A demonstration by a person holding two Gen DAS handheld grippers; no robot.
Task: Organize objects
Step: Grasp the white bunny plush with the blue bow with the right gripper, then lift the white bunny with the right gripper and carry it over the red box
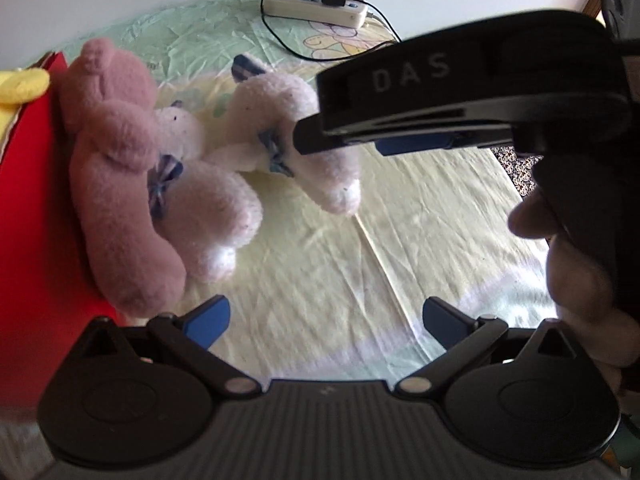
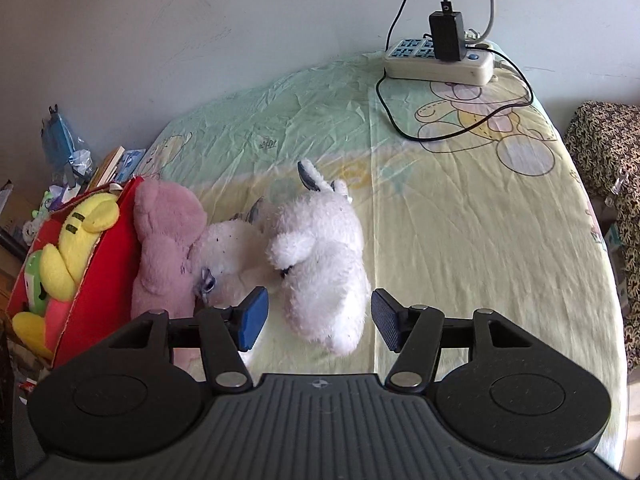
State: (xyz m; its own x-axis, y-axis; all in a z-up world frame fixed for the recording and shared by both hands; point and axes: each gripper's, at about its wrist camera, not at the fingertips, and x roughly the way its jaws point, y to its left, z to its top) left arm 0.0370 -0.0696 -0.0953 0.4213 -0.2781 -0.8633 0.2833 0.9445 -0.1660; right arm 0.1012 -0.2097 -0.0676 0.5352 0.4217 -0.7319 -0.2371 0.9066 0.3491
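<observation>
The right gripper [image 2: 316, 320], fingers wide, straddles the white toy [image 2: 320, 264] near the bed's [image 2: 460, 240] left edge; it should close mid-body, missing the pink toy [image 2: 164, 240]. The left gripper [image 1: 326, 320] hangs wide apart.

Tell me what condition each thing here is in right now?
Left tool: open, holding nothing.
Right tool: open, straddling the white plush.
White plush: lying on the bed, ungripped.
Pink plush: leaning against the red box.
Red box: open, holding plush toys.
Power strip: charger plugged in.
</observation>
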